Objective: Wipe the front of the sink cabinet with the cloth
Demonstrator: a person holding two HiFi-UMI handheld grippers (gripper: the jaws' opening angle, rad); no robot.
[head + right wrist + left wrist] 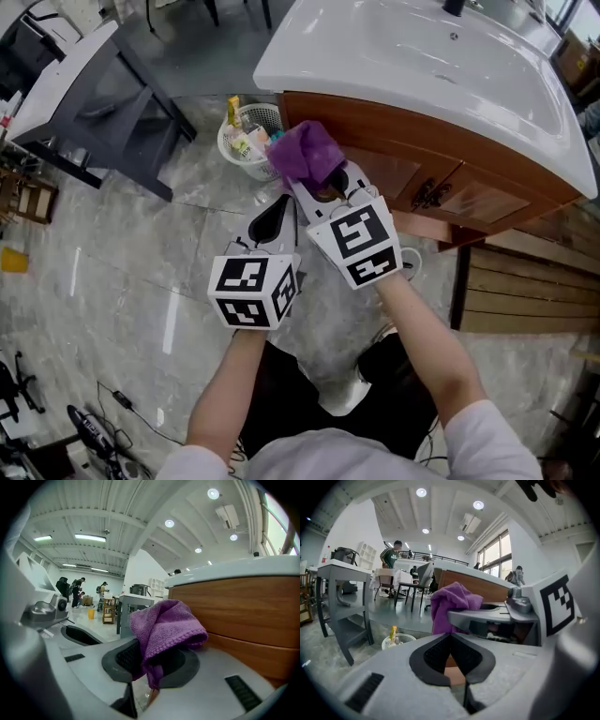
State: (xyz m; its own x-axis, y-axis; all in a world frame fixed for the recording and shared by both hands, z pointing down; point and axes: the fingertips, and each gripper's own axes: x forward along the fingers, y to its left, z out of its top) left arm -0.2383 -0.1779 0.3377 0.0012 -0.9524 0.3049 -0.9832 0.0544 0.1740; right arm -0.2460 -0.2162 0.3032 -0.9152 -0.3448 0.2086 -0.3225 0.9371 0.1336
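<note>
Grey marbled floor spreads through a big open hall, with a grey metal bench off to the left and a white mesh basket of bottles standing near the cabinet's left corner; the brown wooden sink cabinet under its white moulded basin fills the upper right of the head view.

The purple terry cloth sits bunched in the right tool, whose jaws are pinching a lower fold of it while the rest flops over the jaw tips in a loose hood; it lies close up to the cabinet's front near that left corner, though I cannot tell whether it touches the wood. The left tool hangs just beside and below the right one, its jaws pressed together on nothing.

By its look the cloth is light, soft and limp; it should fold and drag rather than push, so likely only the padded bulge over the tips will bear on the panel. The bite is on a narrow fold; friction against the wood could tug it loose, and a deeper hold through the middle of the bunch would seem safer. The dark metal door handles could snag the loops.
</note>
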